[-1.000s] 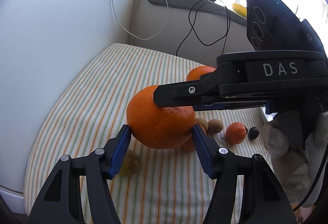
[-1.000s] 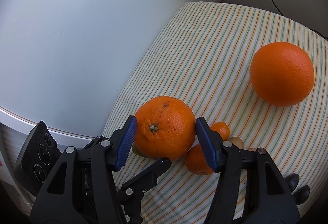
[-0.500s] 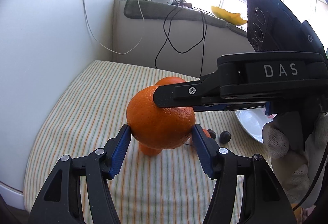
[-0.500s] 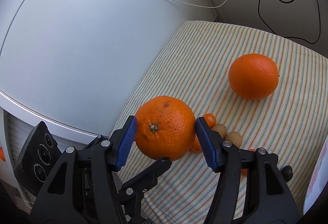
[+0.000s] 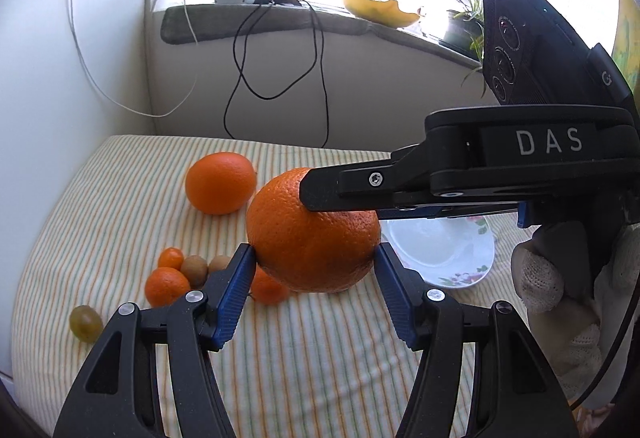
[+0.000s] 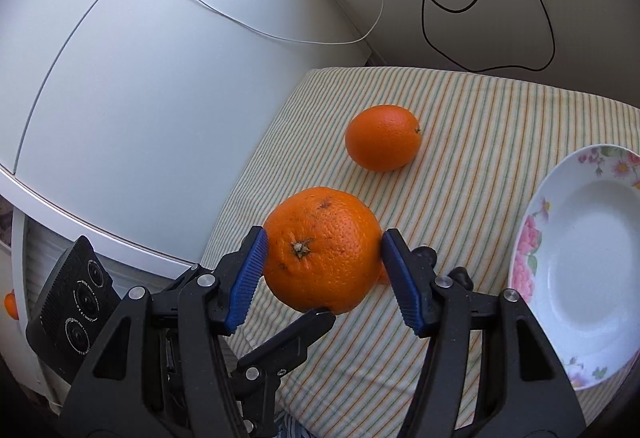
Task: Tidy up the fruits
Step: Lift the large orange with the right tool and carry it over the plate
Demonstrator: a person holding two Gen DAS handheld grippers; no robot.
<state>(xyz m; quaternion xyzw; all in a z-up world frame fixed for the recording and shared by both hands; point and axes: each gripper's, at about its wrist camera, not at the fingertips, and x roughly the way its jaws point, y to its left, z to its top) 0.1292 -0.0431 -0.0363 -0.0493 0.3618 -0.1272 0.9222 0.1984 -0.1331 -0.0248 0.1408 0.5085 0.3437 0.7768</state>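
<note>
Above the striped table [image 5: 328, 358], clear of its cloth, both the left tongs [image 5: 314, 264] and the right tongs [image 6: 322, 252] are clamped on one large orange [image 5: 312, 238]. A second orange [image 6: 382, 137] lies near the far edge, small fruits [image 5: 180, 274] cluster toward the left edge, and the flowered plate [image 6: 576, 254] sits at the right edge with bare cloth between.

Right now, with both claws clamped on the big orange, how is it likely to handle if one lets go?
The big orange is round with pebbled peel, so it would probably pivot or slip from a single pair of pads. The left claw and right claw pinch it crosswise, which likely steadies it. Set on the striped cloth, it may roll; the floral plate would likely contain it.
</note>
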